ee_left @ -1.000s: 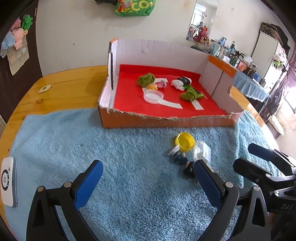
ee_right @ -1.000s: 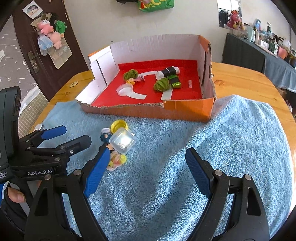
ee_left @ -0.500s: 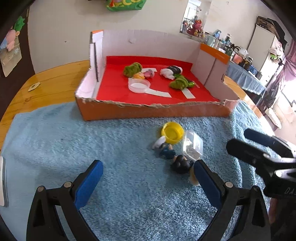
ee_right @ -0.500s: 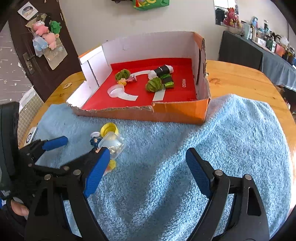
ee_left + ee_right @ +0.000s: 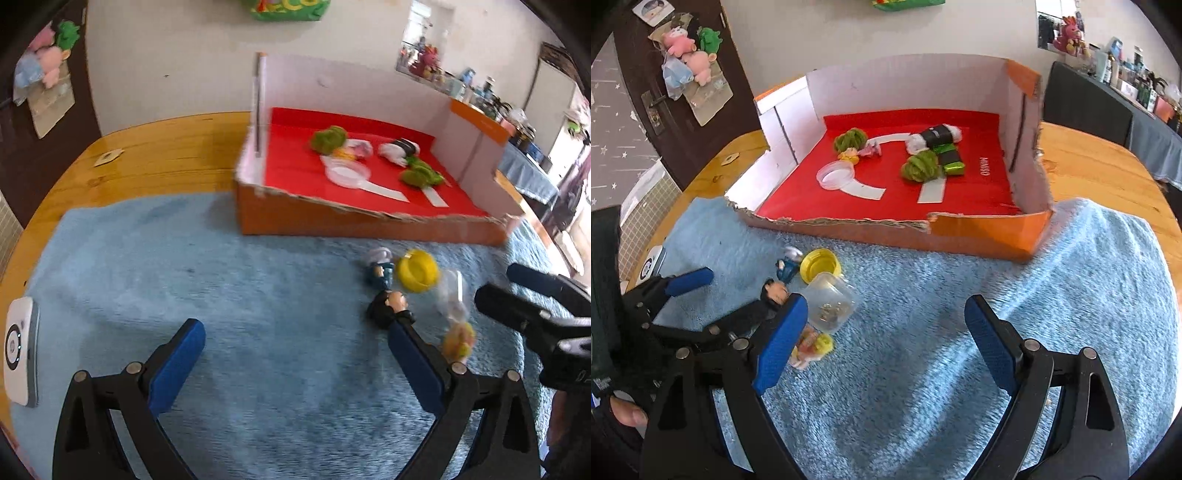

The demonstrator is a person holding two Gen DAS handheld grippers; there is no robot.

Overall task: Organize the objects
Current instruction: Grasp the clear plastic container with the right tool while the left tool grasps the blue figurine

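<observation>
Several small toys lie on the blue towel (image 5: pixel 960 369) in front of a cardboard box (image 5: pixel 979 236) with a red floor. They are a yellow cap (image 5: pixel 820 266), a clear little tub (image 5: pixel 831 302), a blue figure (image 5: pixel 788 264), a black-haired figure (image 5: pixel 774 293) and a yellow-haired figure (image 5: pixel 812 347). My right gripper (image 5: pixel 886 306) is open over bare towel, and its left finger stands right beside the tub. My left gripper (image 5: pixel 295 332) is open too, with the black-haired figure (image 5: pixel 388 308) just past its right fingertip and nothing between its fingers.
Inside the box lie two green yarn balls (image 5: pixel 921 166), a clear lid (image 5: pixel 834 175), a black-and-white roll (image 5: pixel 936 136) and small bits. A white device (image 5: pixel 18 354) sits at the towel's left edge. Wooden table (image 5: pixel 147 158) shows around the towel. A hand (image 5: pixel 628 413) holds the left gripper.
The left gripper's view swung toward the toys and back again, so the box and toys now sit further right in it. The right gripper barely shifted, and its jaws stayed wide.
</observation>
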